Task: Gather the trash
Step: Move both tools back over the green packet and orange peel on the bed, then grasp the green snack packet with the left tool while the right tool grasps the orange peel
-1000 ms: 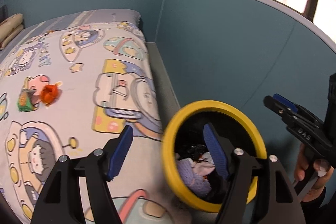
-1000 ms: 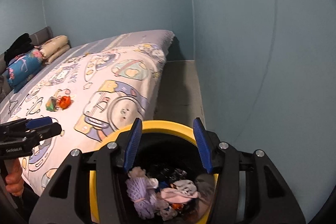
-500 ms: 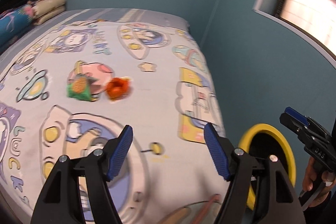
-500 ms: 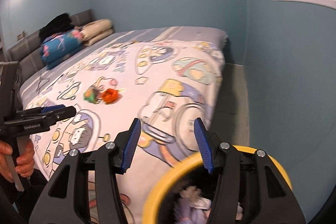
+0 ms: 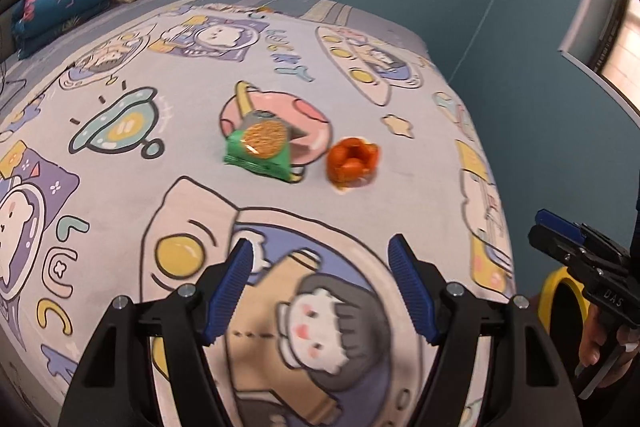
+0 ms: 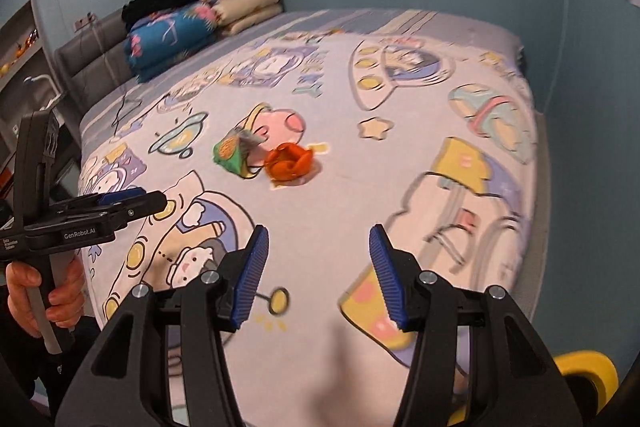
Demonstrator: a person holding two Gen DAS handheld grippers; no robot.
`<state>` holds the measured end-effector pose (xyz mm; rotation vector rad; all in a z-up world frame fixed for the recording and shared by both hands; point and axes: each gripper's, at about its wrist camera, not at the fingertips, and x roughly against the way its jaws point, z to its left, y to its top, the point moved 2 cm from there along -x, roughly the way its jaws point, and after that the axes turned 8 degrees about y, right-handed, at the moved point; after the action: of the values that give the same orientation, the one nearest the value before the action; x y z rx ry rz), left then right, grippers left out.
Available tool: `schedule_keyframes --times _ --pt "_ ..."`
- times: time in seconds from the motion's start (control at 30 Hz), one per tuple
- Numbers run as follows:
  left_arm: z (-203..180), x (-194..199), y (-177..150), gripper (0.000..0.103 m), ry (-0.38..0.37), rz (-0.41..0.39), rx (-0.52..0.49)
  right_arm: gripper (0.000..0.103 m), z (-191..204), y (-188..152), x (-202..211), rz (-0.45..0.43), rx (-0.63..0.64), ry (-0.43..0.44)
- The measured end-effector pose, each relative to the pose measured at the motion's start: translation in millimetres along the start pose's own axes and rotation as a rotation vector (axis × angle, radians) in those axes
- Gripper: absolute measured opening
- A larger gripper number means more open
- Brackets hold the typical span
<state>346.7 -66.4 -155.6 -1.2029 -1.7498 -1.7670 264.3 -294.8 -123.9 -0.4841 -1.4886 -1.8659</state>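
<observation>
Your left gripper (image 5: pixel 320 287) and right gripper (image 6: pixel 316 271) both hover with fingers wide and empty. The green wrapper (image 5: pixel 262 147) and orange scrap (image 5: pixel 352 161) lie together mid-bed (image 5: pixel 120 187), well ahead. The yellow-rimmed bin (image 6: pixel 588 371) sits bedside, contents hidden.

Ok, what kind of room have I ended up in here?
Most likely a bedroom. A bed with a cartoon-print sheet fills the view, folded quilts are stacked against a padded grey headboard, and blue walls close in on two sides.
</observation>
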Motion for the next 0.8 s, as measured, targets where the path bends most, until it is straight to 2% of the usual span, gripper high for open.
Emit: schedule_keyframes --times 0.3,0.53,0.8 --pt "33.2 -43.8 35.7 0.067 0.065 0.013 0.029 0.054 5.0 28.0 -82.1 0.099 0.028 0.108" --pt "31.1 -75.8 68.4 0.067 0.08 0.015 -0.007 0.06 1.0 42.1 -119.8 0.131 0.036 0.086" --pt "39.5 -119.5 79.5 0.067 0.149 0.073 -0.016 0.061 -3.2 52.7 -156.5 0.174 0.037 0.064"
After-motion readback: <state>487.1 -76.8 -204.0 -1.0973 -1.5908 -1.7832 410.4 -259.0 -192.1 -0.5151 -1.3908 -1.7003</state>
